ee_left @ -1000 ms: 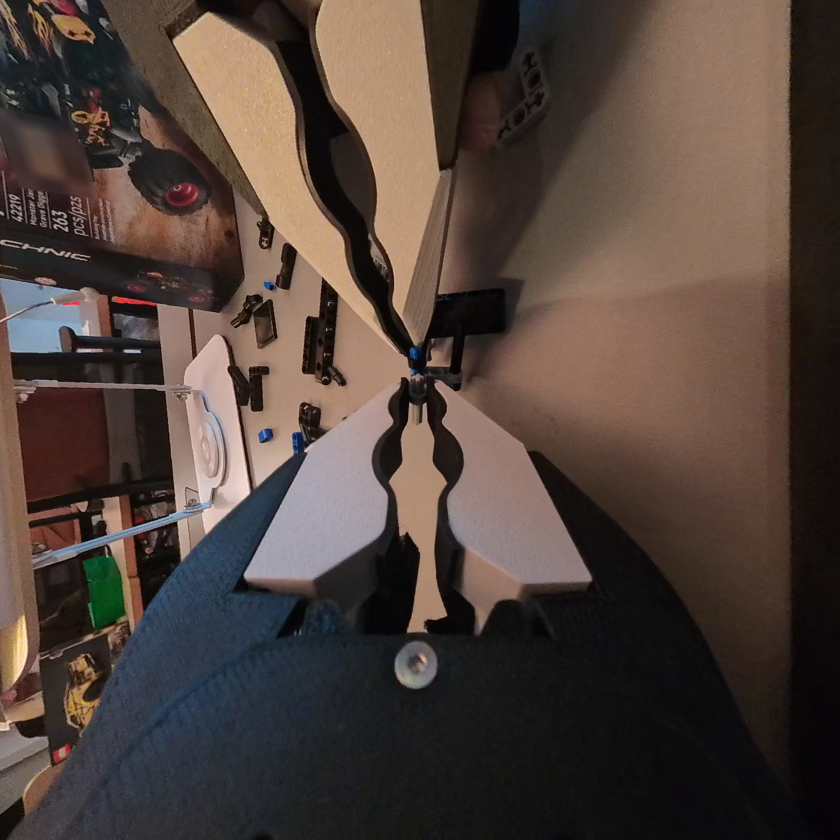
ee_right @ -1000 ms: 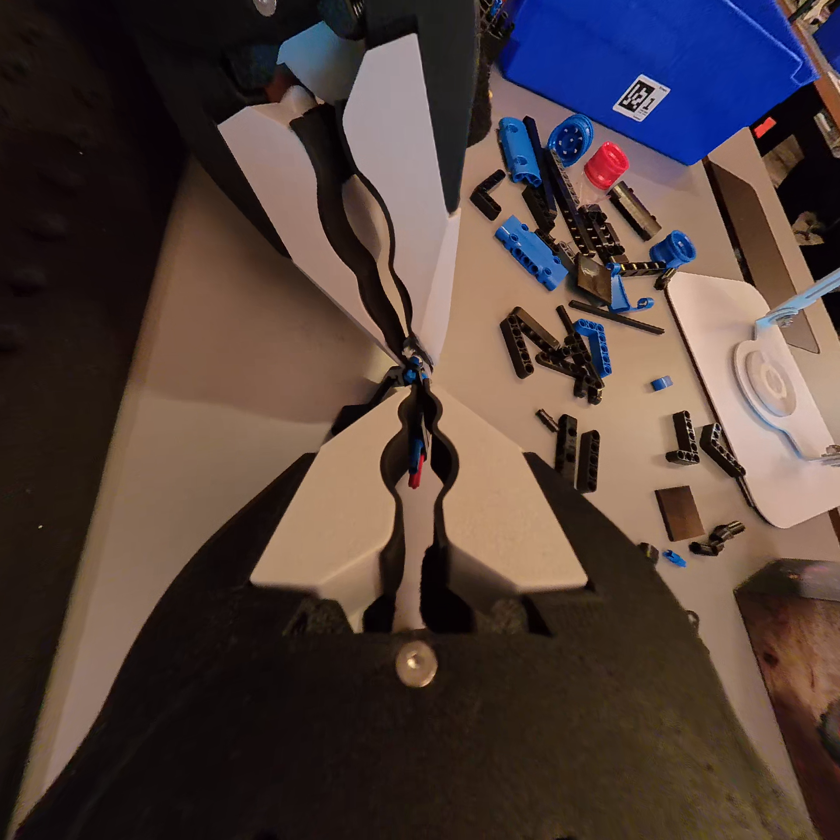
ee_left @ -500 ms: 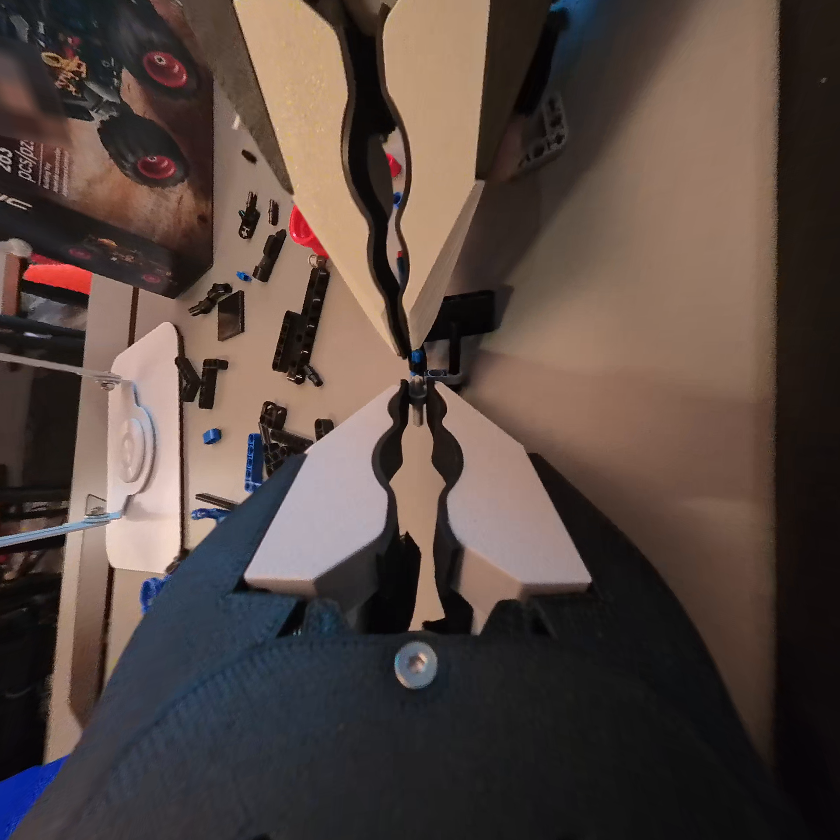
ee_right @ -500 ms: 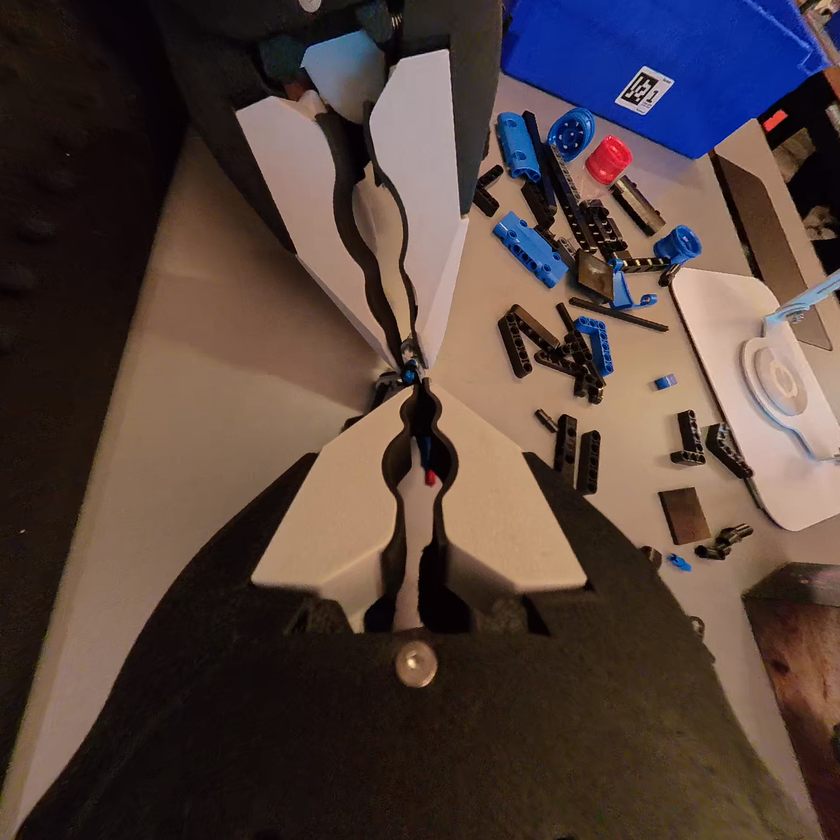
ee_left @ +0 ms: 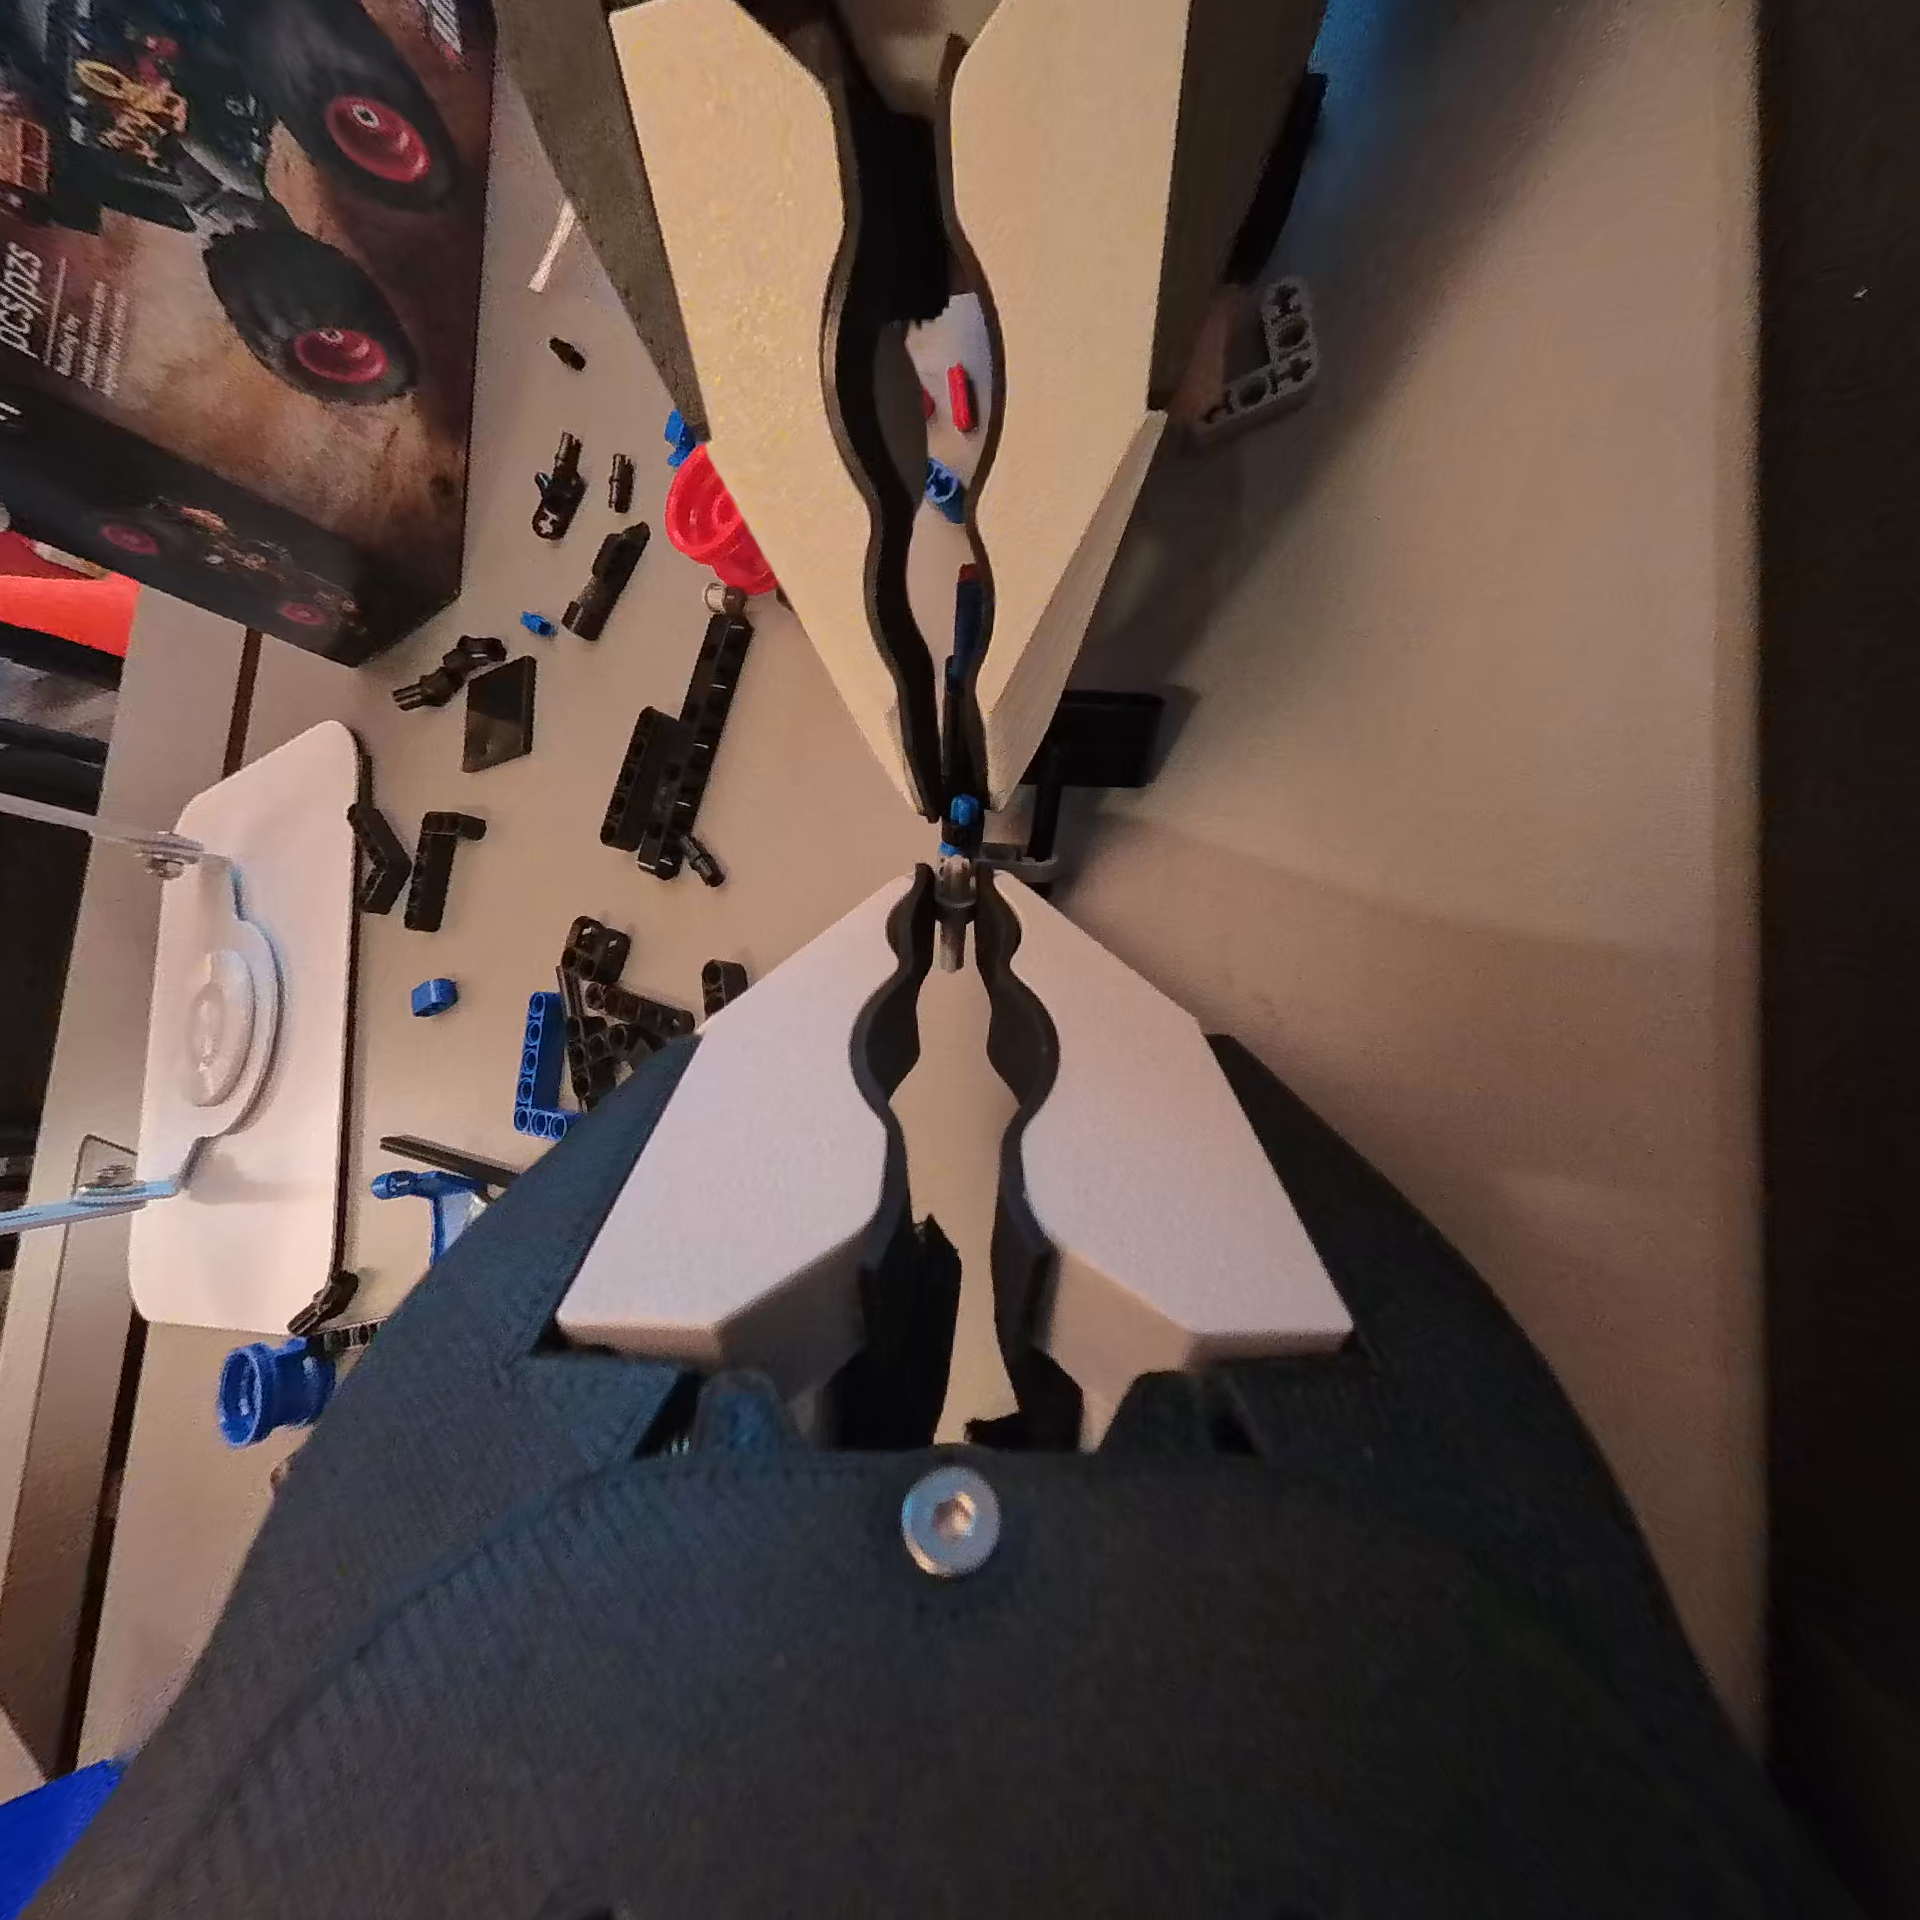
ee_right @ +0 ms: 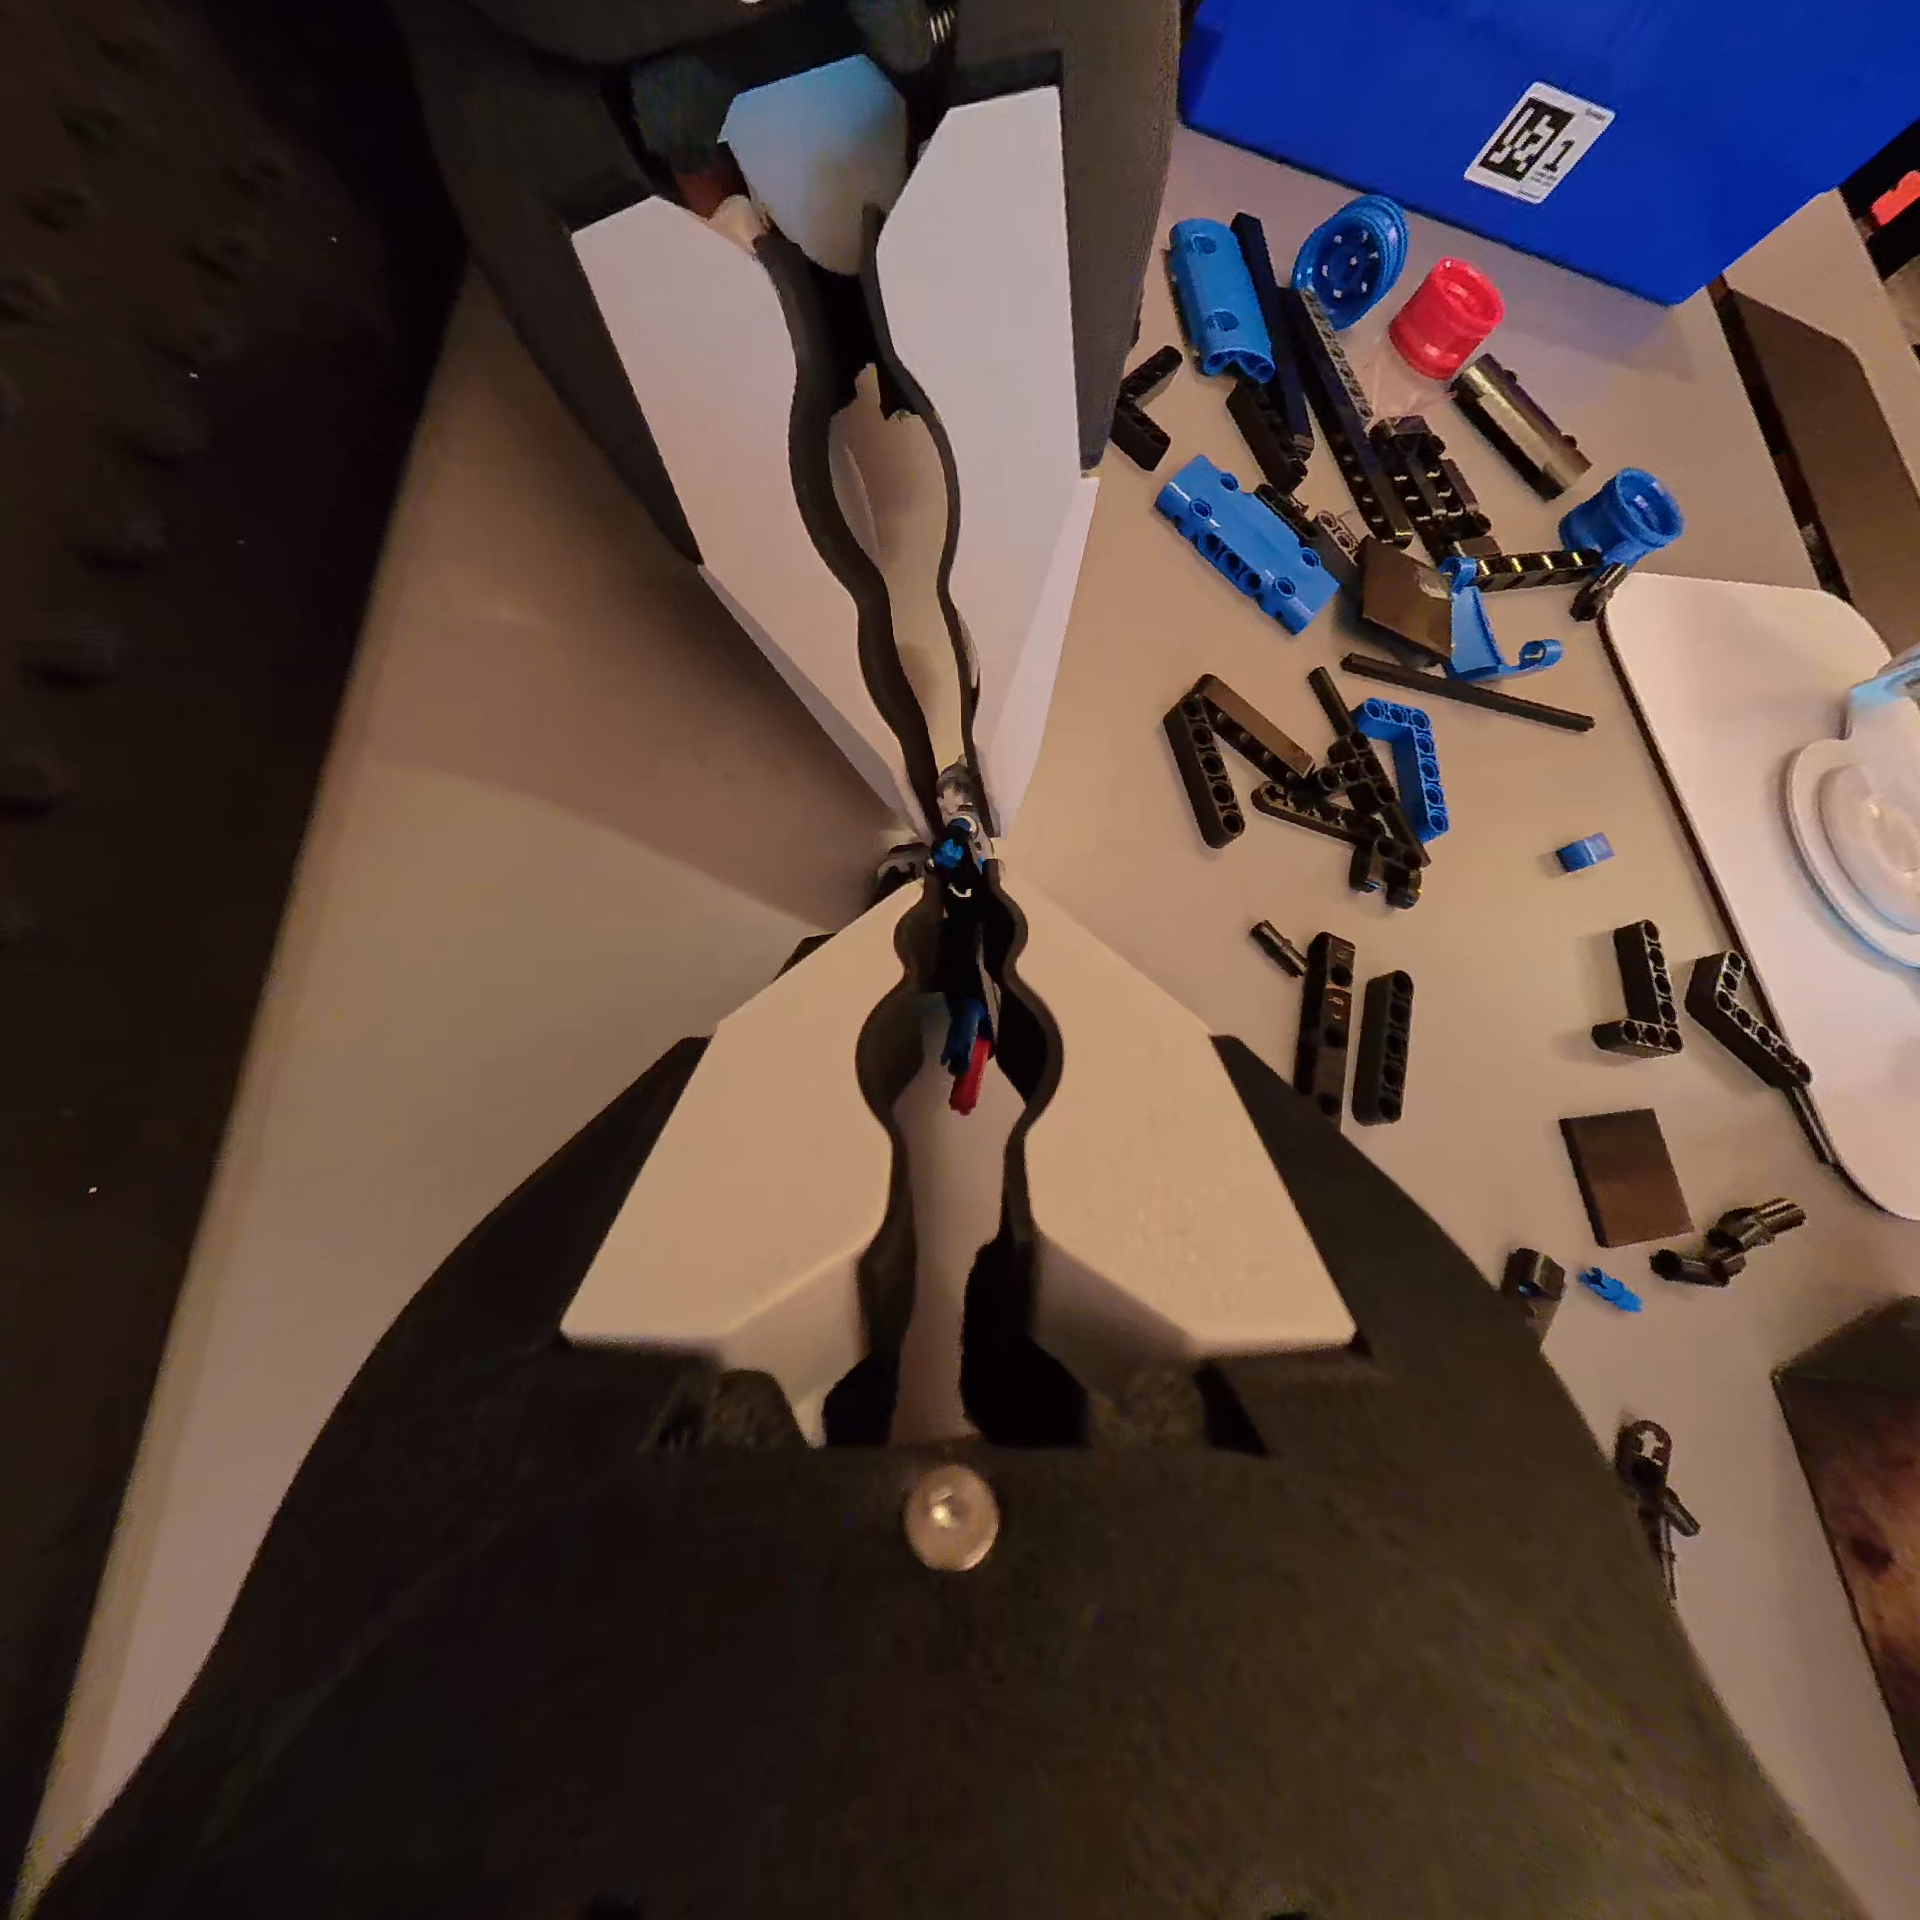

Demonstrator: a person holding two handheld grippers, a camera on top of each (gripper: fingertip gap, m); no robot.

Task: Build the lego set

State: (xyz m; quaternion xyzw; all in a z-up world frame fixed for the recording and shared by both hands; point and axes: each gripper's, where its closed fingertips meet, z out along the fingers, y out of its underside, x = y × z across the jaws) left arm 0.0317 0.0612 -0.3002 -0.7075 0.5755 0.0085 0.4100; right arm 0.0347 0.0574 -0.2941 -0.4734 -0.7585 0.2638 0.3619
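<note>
A small lego assembly (ee_left: 956,831) is held above the table (ee_left: 1351,935), pinched between two grippers that meet tip to tip. It is slender: a grey pin end is clamped at the tips of the left gripper (ee_left: 954,896), a blue stud sits in the middle, and a thin black beam with blue and red ends (ee_right: 968,1039) is clasped between the fingers of the right gripper (ee_right: 961,896). Both grippers are clenched on this piece, their jaws nearly touching. Just past the tips, a black frame part (ee_left: 1101,732) is seen on the table.

To the far side of the left gripper, the table is bare and pale up to a dark edge, with only a grey angled beam (ee_left: 1262,364) lying there. On the other side, loose black beams (ee_right: 1340,790), blue panels (ee_right: 1242,540), a red hub (ee_right: 1444,317) and a white plate (ee_right: 1766,831) are scattered, well apart from the tips. Beyond them a blue bin (ee_right: 1507,94) and the set's box (ee_left: 208,312) close off that side.
</note>
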